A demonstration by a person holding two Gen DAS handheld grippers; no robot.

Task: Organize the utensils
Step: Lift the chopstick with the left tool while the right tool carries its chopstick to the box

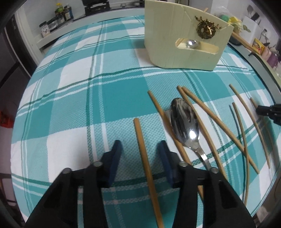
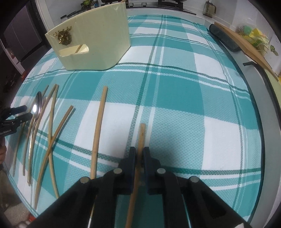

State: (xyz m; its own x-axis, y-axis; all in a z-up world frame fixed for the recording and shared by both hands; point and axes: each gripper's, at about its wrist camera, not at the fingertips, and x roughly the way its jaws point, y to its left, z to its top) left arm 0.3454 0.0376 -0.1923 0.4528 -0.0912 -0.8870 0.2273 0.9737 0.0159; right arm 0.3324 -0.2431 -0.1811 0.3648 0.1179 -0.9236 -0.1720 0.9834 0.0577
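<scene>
Spread wide over the teal plaid tablecloth point(image 1: 73, 105) — the left gripper point(image 1: 139, 150), blue pads point(image 1: 116, 157) well apart, holding nothing, with a single wooden chopstick point(image 1: 145, 157) lying lengthwise in the gap between them and touching neither pad. Just to the right of that, a metal spoon point(image 1: 184, 122), bowl pointing away, handle running back under the right-hand finger, resting across a chopstick that passes beneath its bowl. Further right, a loose scatter of more chopsticks point(image 1: 245, 133), several crossing one another, some bowed. At the far side of the cloth, a cream utensil holder point(image 1: 175, 40) standing upright, a gold ornament point(image 1: 206, 29) fixed on its front wall above a cut-out window, with a shiny rounded utensil end visible through that window. In the right wrist view, closed tight around a chopstick point(image 2: 140, 140) — the right gripper point(image 2: 139, 154), pads pinching the stick partway along so its tip juts forward above the cloth. Beside it to the left, another chopstick point(image 2: 99, 129) lying flat and apart from the held one. Further left, the same scatter of sticks and spoon point(image 2: 37, 105), and the holder point(image 2: 98, 40) at the far left of the cloth. Along the counter behind, bottles and jars point(image 1: 59, 15).
</scene>
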